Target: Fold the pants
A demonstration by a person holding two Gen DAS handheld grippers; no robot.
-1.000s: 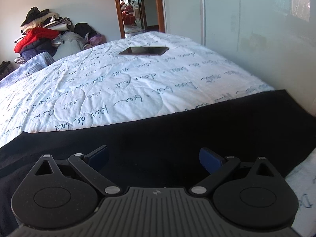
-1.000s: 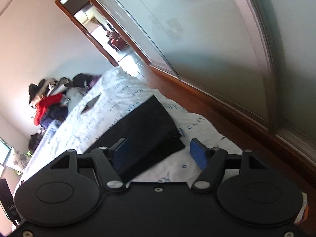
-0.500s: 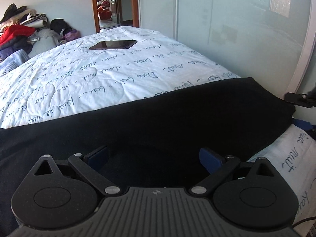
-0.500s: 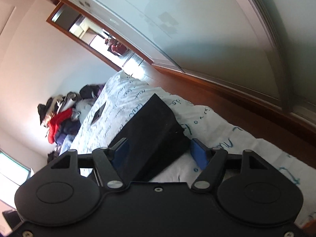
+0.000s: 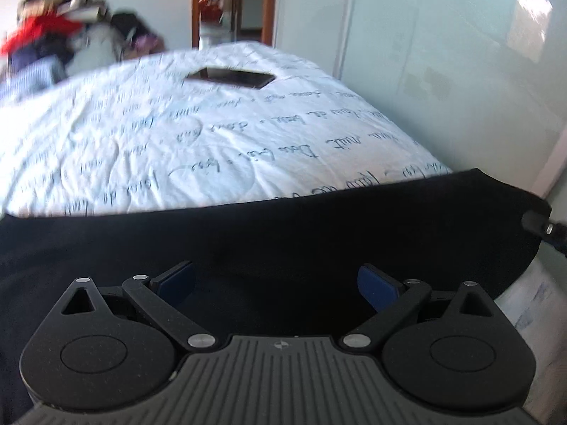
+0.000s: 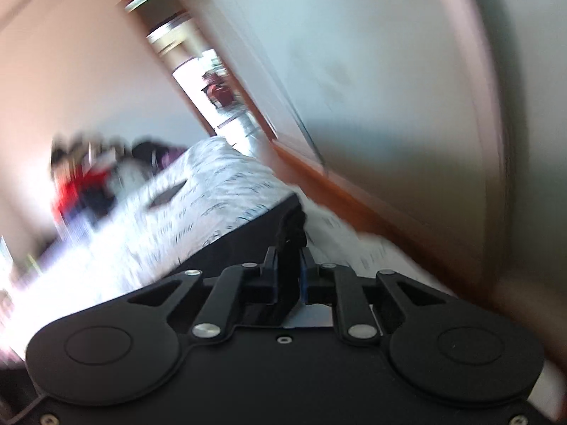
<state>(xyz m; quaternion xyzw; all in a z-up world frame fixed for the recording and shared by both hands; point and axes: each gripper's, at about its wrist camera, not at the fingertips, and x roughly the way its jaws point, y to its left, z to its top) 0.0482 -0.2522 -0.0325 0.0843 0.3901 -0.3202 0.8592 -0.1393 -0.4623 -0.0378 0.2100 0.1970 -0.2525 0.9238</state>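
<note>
Across the bed [image 5: 212, 141] near its foot the pants [image 5: 283, 233] are laid, long axis running left to right. Their right end is being pinched by the closing right tool [image 6: 288, 272]; the left tool [image 5: 276, 279] is held released above the middle.

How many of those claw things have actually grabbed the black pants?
1. The right claw is closing on a corner of the black pants; the left claw hangs open above the cloth, gripping nothing.
</note>
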